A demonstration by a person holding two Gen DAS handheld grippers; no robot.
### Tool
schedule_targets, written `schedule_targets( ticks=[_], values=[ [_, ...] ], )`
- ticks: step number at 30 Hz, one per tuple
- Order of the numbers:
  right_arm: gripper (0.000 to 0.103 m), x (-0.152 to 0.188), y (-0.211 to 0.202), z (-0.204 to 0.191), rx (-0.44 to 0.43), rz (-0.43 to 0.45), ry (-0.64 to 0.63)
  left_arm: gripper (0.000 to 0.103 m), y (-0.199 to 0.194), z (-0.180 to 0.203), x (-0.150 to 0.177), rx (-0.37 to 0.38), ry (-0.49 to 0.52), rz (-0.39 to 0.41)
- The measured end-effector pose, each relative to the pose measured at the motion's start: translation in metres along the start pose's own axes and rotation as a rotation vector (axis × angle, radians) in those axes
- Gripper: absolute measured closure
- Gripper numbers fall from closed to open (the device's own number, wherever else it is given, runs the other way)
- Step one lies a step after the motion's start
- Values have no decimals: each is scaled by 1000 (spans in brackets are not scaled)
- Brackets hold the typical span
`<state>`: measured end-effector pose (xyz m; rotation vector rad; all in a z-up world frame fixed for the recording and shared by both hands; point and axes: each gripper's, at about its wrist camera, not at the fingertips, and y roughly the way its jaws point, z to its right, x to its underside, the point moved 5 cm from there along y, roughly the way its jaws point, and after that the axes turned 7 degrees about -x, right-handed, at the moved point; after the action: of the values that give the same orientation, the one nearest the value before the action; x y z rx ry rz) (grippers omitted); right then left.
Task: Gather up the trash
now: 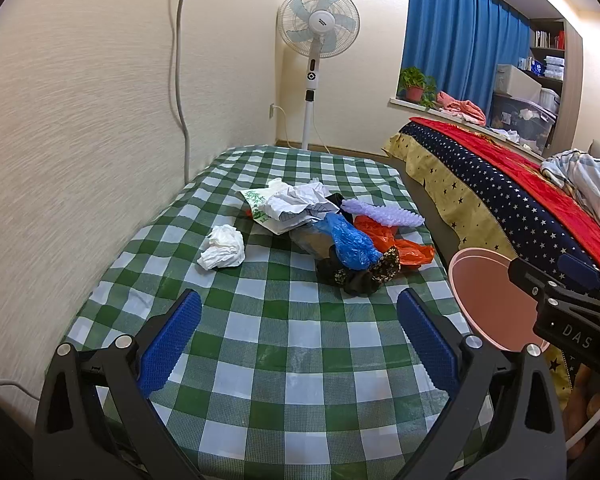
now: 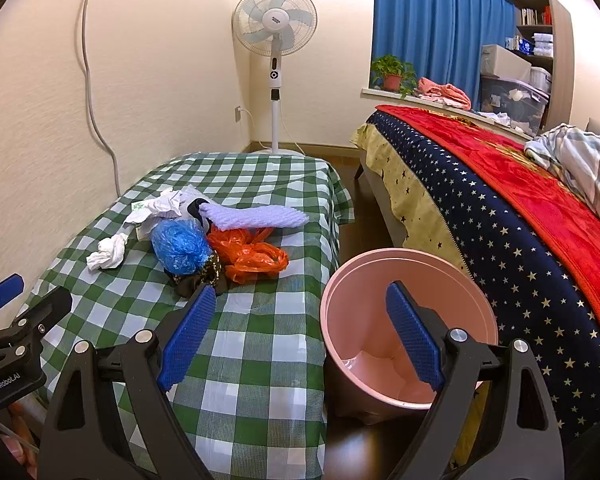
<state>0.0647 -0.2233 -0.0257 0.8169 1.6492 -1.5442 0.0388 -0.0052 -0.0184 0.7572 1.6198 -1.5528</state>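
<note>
A pile of trash lies on the green checked table [image 1: 280,344]: a crumpled white tissue [image 1: 223,247], white paper [image 1: 296,200], a blue plastic bag [image 1: 350,242], an orange plastic bag [image 1: 400,246], purple foam wrap [image 1: 382,214] and a dark patterned scrap [image 1: 360,274]. My left gripper [image 1: 300,312] is open and empty, above the table short of the pile. My right gripper [image 2: 300,304] is open and empty, between the table edge and the pink bin [image 2: 410,332], which stands on the floor. The pile also shows in the right wrist view: tissue [image 2: 108,254], blue bag [image 2: 180,246], orange bag [image 2: 252,254].
A bed with a red and starred cover [image 2: 520,208] runs along the right, close to the bin. A standing fan [image 2: 275,32] is at the far wall behind the table. A wall borders the table's left side. Blue curtains [image 2: 432,20] and a potted plant [image 2: 392,74] are at the window.
</note>
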Motion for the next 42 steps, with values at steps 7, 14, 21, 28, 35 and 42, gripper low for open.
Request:
schedule_targets(
  ticks=[7,14,21,28,35,42],
  values=[
    [17,0,0,0,0,-1,1,8,0,0,0,0,-2,-1],
    [17,0,0,0,-1,-1,2,8,0,0,0,-1,-4,1],
    [18,0,2,-2,-12,-3,7,12,0,0,0,-1,-5,0],
    [37,-2,4,2,-61,-8,52,24,-2,4,-8,7,-15,7],
    [59,-7,14,1,-141,-8,89,50,6,6,-17,30,-14,5],
    [59,-13,35,8,-162,-15,129,60,20,13,-33,41,16,27]
  ],
)
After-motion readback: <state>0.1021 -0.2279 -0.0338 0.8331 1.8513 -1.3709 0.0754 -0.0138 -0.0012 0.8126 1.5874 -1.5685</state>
